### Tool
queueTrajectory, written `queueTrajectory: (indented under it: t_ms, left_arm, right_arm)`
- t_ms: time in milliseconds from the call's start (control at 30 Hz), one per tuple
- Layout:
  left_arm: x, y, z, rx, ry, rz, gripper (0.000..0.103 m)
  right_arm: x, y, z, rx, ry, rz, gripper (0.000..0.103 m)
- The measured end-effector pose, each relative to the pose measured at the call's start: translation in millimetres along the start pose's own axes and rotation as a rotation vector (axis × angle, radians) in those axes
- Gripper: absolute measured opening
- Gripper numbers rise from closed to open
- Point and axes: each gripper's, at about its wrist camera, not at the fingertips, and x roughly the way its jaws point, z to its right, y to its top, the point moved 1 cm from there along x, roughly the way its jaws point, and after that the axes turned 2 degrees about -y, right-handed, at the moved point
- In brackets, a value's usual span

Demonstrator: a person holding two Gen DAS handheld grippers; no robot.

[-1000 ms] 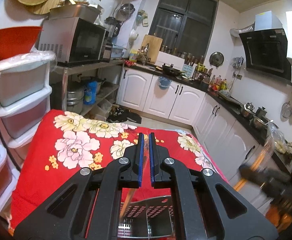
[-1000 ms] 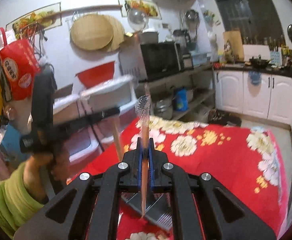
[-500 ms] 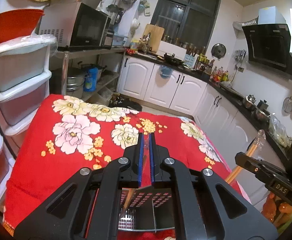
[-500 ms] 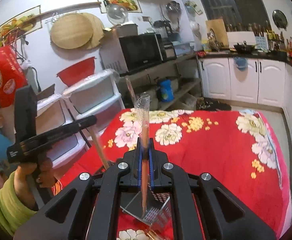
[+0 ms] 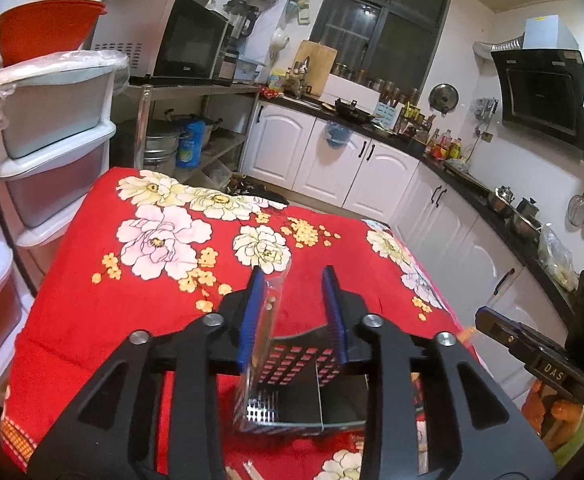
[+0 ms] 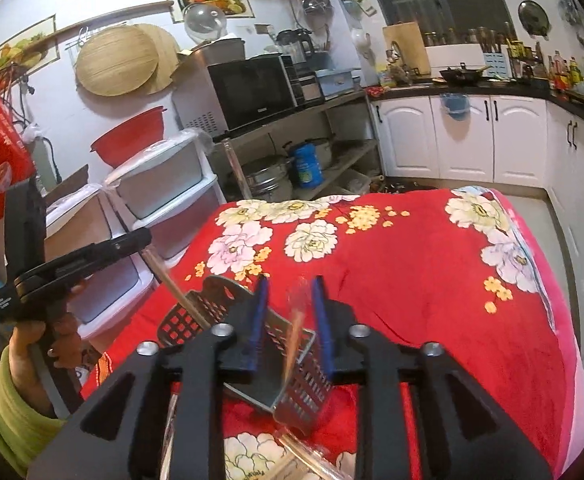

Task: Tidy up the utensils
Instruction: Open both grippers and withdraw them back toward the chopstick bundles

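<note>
A perforated metal utensil holder stands on the red floral cloth, right under both grippers. My left gripper hangs above it with its jaws opening. A clear-wrapped pair of chopsticks leans on its left pad and reaches down into the holder. In the right wrist view the holder sits below my right gripper, whose jaws are opening too. A blurred wrapped pair of chopsticks stands loose between its pads. The left gripper shows at the left, a hand under it.
The red floral cloth covers the whole table. White plastic drawers stand close at its left edge. A metal shelf with a microwave and white cabinets lie beyond. More wrapped utensils lie in front of the holder.
Both grippers have sunk towards the holder. Both pairs of jaws, shut on wrapped chopsticks before, now stand apart, and the chopsticks have slid lower between the pads.
</note>
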Motion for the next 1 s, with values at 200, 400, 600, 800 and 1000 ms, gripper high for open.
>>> queueTrajectory:
  t_ms: [200, 400, 600, 800, 1000]
  left_arm:
    - [-10, -8, 1, 0.001, 0.005, 0.005, 0.041]
    - [-19, -17, -1, -0.004, 0.011, 0.01, 0.053]
    - [-36, -27, -5, -0.018, 0.005, 0.024, 0.071]
    - [-54, -35, -13, -0.043, 0.009, 0.04, 0.081]
    - [-69, -46, -18, -0.047, 0.028, 0.048, 0.084]
  right_arm:
    - [-12, -9, 4, 0.006, -0.019, 0.01, 0.037]
    - [-27, -21, 3, -0.002, -0.035, 0.018, 0.048]
    - [-36, -35, 0, -0.02, -0.044, 0.008, 0.054]
    - [-42, -49, -9, -0.044, -0.047, -0.004, 0.055]
    - [-44, -62, -16, -0.065, -0.043, -0.019, 0.055]
